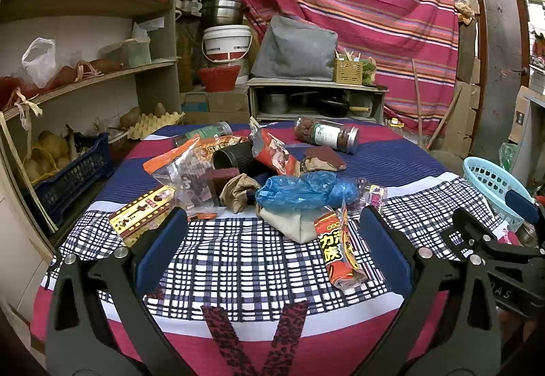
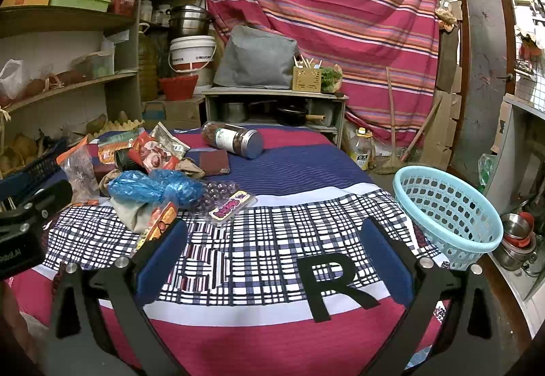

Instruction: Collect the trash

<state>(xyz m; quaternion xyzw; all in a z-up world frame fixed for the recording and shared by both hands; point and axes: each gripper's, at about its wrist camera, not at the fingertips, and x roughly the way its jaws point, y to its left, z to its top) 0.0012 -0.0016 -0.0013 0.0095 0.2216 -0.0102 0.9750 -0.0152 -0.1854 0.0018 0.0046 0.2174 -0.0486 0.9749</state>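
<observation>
Blue plastic, crumpled, sits at the heart of the heap: a blue bag (image 1: 299, 190) lying on top of wrappers, brown paper and a beige rag, all piled mid-bench on the checked cloth (image 1: 238, 260). Nothing has been lifted yet, by the look of it. This reads as the very start, the approach to a first pick.

Left tongs (image 1: 272, 246) hang low over the near edge of the bench, jaws spread wide, nothing between them. Right tongs (image 2: 274, 250) do the same further right, released and empty, with bare cloth under them.

The trash is all on the left half. An orange wrapper (image 1: 340, 253) lies nearest, just inside the left tongs' right finger. A yellow packet (image 1: 143, 215) pokes out beside the left finger. Behind them sit a clear bag (image 1: 185, 178), a black cup (image 1: 235, 156) on its side, a red snack pack (image 1: 276, 154) and a jar (image 1: 327, 134) lying down at the far end. A small clear tray (image 2: 228, 202) rests on the pile's right fringe, closest to the right tongs.

And the target: a pale blue basket (image 2: 453, 205) tilted at the bench's right edge, apparently empty, well apart from the pile.

My call for the next move: the left tongs go for that orange wrapper. It's flat and slippery, so pinch an edge or a crinkled fold. Then carry it across to the basket, or hand the right side its own job with the tray.
</observation>
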